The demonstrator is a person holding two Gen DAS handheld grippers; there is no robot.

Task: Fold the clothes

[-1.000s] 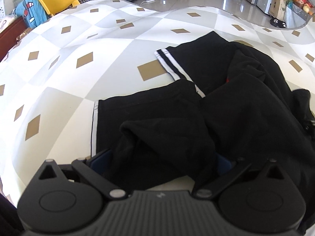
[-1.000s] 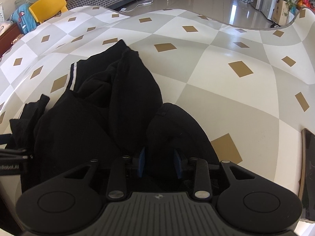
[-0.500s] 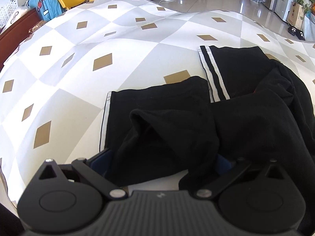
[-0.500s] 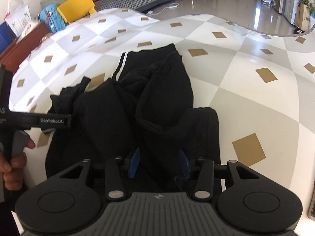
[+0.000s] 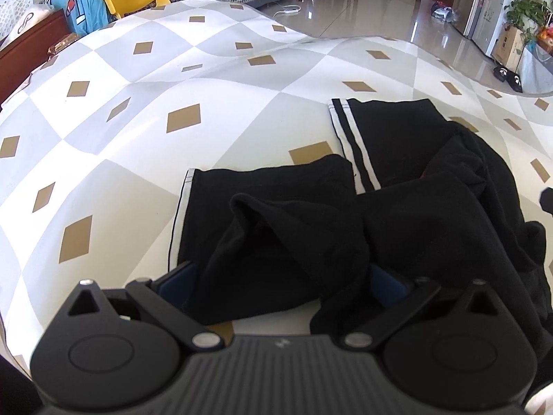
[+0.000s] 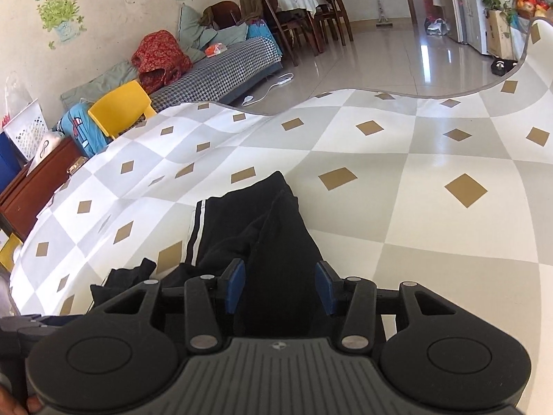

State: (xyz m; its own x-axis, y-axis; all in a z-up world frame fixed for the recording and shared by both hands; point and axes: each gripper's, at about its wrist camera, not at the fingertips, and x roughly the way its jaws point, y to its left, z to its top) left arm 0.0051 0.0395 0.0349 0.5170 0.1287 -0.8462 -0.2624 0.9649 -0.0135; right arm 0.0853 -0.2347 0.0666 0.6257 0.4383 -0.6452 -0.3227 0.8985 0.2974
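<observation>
Black trousers with white side stripes (image 5: 397,145) lie crumpled on the checked table cover (image 5: 138,159). One leg end with its stripe points left and the other lies farther back. My left gripper (image 5: 281,280) is low over the near heap. Its jaws stand wide, with a raised fold of the black cloth bunched between the blue pads (image 5: 176,280). In the right wrist view, my right gripper (image 6: 280,287) is open above the trousers (image 6: 262,228). Black cloth shows between its pads (image 6: 235,287), but they do not press on it.
The table cover (image 6: 432,180) stretches bare to the right and far side of the trousers. Beyond the table edge are a yellow chair (image 6: 121,110), a sofa (image 6: 221,69) with bundles, and a shiny tiled floor. The left hand-held gripper (image 6: 20,325) shows at the lower left.
My right gripper's jaws have widened off the black cloth. It has risen and tipped up, so more of the room shows. The left wrist view slid slightly over the trousers.
</observation>
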